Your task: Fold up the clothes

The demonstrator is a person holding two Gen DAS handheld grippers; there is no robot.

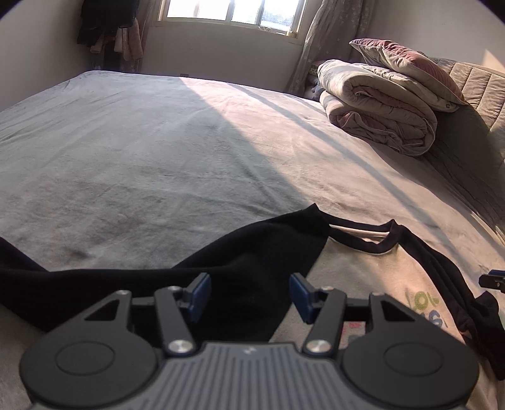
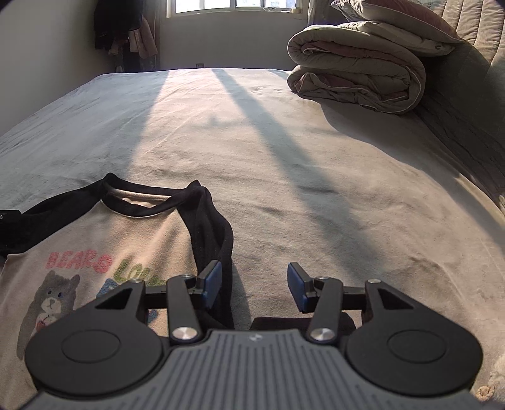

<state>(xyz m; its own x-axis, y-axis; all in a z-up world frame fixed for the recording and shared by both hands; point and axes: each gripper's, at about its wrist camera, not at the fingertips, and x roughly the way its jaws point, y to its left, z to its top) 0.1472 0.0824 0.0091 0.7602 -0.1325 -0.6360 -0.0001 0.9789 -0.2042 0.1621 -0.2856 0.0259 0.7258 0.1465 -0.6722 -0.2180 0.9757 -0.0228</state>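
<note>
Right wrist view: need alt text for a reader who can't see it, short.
An open right gripper hovers low over a bed, its left finger at the black sleeve of a cream shirt lying flat with a bear print. A folded quilt sits far right near the headboard, under a sunlit window.

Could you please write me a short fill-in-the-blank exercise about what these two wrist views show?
1. The shirt lies on the ____.
2. The pink word printed on its front reads ____.
3. The left gripper hovers over the shirt's ____ sleeve.
4. The fingers of the right gripper are ____, holding nothing.

Missing words: bed; BEARS; black; open
</note>
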